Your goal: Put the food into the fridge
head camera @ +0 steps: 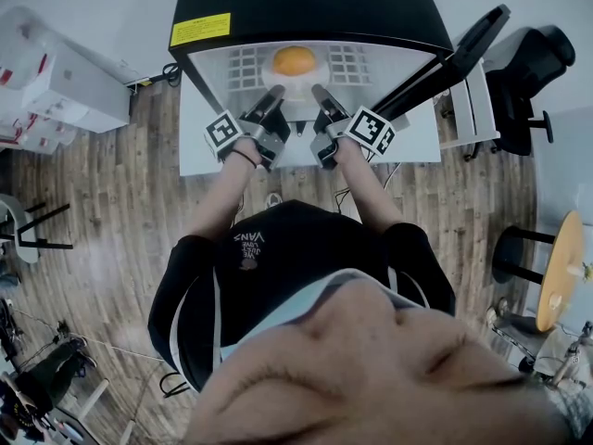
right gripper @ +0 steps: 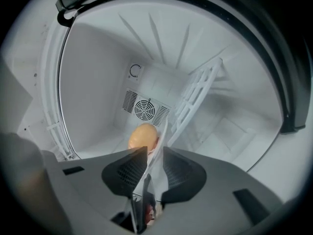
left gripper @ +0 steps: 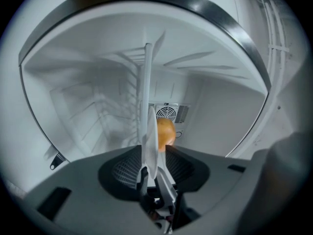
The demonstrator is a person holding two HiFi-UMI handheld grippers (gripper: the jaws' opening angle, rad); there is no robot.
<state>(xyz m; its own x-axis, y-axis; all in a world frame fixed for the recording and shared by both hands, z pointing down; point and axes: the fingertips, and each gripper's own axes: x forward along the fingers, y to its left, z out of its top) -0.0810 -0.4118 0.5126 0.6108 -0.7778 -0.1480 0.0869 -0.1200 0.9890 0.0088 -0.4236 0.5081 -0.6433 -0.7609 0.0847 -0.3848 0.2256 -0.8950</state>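
At the left of the head view, the left gripper (head camera: 274, 96) reaches into the open black fridge (head camera: 296, 7) at the edge of a white plate (head camera: 295, 88). In the left gripper view its fingers (left gripper: 128, 164) stand apart. The plate's thin rim passes between them and a gap shows on one side, so they do not clamp it. To the left of the plate inside the cabinet is the wire shelf (head camera: 243, 63). In the middle, the food (head camera: 295, 60), a round orange-coloured piece, sits on the plate in the fridge's white interior, in front of the fan grille (left gripper: 166, 113) on the back wall. On the right side of the plate, the right gripper (head camera: 321, 94) points level at the rim. In the right gripper view its fingers (right gripper: 131, 168) are closed on the plate's edge from both sides, with the food just beyond them. Further right, the fridge door (head camera: 449, 54) stands swung open, and a dark chair (head camera: 523, 72) stands beyond it on the wooden floor (head camera: 120, 202).
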